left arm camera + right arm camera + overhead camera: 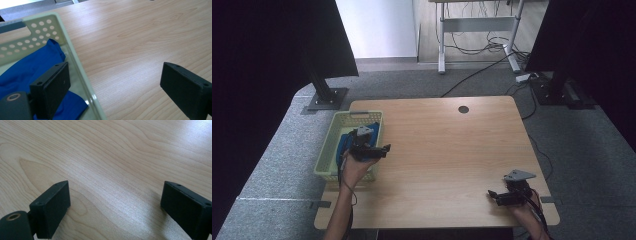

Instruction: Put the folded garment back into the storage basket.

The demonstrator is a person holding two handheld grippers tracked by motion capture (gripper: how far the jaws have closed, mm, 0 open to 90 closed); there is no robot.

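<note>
The left hand-held gripper [384, 148] hangs over the right rim of a pale green basket [326, 150] that sits at the left edge of the wooden tabletop [447, 150]. Its jaws stand wide apart and grip nothing. In the left gripper view the left hand-held gripper [113, 82] straddles the basket's wall [75, 62]: one jaw is above the blue cloth [27, 67] inside the basket, the other above bare wood to the right of it. Whether the jaw over the cloth touches the fabric cannot be told. The blue cloth [344, 142] lies crumpled in the basket, reaching from its middle toward the near end, and stays within the rim. The basket's far end wall is dotted with round holes and has a handle slot. The right hand-held gripper [491, 194] is well apart from the basket, at the near right corner of the tabletop, jaws pointing left. In the right gripper view the right hand-held gripper [115, 202] is also spread wide, with plain wood grain between the jaws and nothing held. A person's forearms come in from the near edge, one to each gripper.
</note>
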